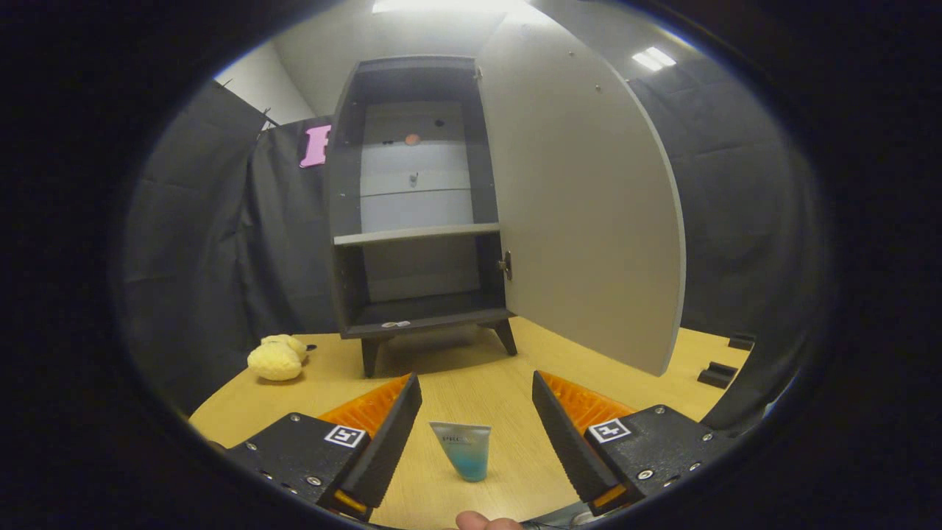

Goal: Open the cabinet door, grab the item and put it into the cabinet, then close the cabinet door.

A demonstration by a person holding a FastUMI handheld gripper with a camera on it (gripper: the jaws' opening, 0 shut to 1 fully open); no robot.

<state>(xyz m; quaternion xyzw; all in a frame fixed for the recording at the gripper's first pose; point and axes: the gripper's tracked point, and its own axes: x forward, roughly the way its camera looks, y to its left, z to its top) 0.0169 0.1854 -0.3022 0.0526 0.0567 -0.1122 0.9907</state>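
The tube (461,449), a small translucent one shading to blue-green at its cap end, is lying on the wooden surface (471,368) near its front edge, cap toward the camera and flat crimped end toward the cabinet. It is sitting between the two fingers, touching neither. The gripper (477,423) is hovering with its fingers spread wide apart, the left finger (386,442) and the right finger (567,442) flanking the tube with clear wood on both sides. A fingertip (478,521) of the person holding the tool is showing just behind the tube.

The step in hand appears to be the grab. To do it well, the fingers should be lowering until their pads are level with the tube's body, staying centred so both meet it together, and closing across the narrower cap end or mid-body, not the flared crimp, since a soft tube may squirt out sideways.

Beyond the fingers, toward the back of the surface, the cabinet (412,199) is standing on short legs with its door (581,199) swung fully open to the right, so the path is free. Its shelf (416,234) and bottom compartment both look available. A yellow plush toy (276,358) is resting near the surface's left edge, well apart from the tube.
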